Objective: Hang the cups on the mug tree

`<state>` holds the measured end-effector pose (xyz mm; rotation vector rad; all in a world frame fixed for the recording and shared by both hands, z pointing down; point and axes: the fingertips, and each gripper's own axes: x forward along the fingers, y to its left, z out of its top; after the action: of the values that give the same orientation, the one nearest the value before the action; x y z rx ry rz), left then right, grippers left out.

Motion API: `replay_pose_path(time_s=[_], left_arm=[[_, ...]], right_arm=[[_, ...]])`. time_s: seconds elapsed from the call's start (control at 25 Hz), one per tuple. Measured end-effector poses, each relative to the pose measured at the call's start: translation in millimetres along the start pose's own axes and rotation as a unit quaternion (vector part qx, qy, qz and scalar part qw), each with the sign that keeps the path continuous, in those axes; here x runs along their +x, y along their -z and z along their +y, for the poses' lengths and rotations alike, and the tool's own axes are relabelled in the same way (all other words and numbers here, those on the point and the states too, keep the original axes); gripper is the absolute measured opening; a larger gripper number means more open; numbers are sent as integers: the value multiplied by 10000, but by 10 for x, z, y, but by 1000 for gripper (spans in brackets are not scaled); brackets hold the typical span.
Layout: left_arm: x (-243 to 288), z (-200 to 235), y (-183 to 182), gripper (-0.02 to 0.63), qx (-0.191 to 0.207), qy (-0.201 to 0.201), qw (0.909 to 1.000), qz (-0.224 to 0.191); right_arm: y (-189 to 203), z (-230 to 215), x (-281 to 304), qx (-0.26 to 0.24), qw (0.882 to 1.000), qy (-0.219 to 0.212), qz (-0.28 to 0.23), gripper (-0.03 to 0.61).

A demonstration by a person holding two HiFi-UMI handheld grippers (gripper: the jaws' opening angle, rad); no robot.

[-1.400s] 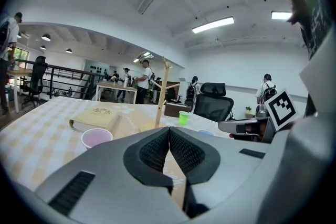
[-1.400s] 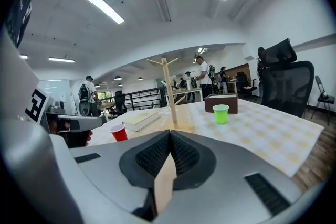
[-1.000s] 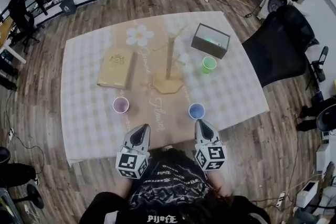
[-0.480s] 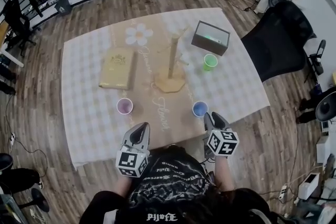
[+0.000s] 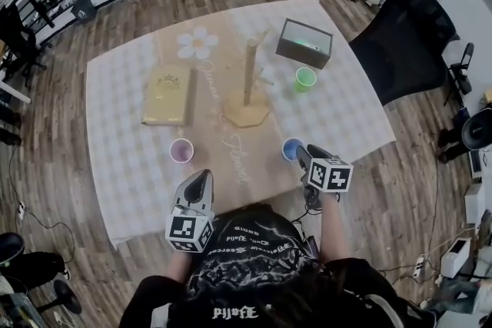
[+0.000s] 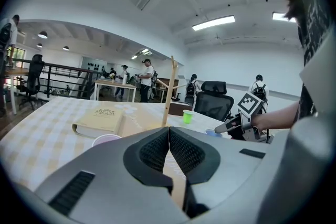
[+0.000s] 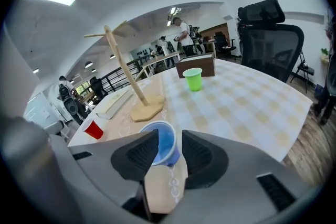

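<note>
Tan book (image 5: 167, 94) flat on checked tablecloth (image 5: 123, 142), dark box (image 5: 304, 43), black office chair (image 5: 400, 50) nearby

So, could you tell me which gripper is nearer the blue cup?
Right. The right gripper has just been opening its jaws, with the blue cup between them; the left gripper, shut, sits farther left.

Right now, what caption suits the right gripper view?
Right hand-held gripper, jaws just opened around a blue plastic cup, wooden mug tree beyond.
</note>
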<state>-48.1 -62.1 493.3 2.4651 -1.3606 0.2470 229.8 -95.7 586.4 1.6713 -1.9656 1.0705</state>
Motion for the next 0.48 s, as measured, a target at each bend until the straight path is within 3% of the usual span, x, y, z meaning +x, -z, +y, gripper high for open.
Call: replay_pose_path(time_s=[0.48], left_arm=[[-108,179,75,20,-98,-386,9992,39]], right_arm=[[62,-104,136,238,9996,139,101,75]])
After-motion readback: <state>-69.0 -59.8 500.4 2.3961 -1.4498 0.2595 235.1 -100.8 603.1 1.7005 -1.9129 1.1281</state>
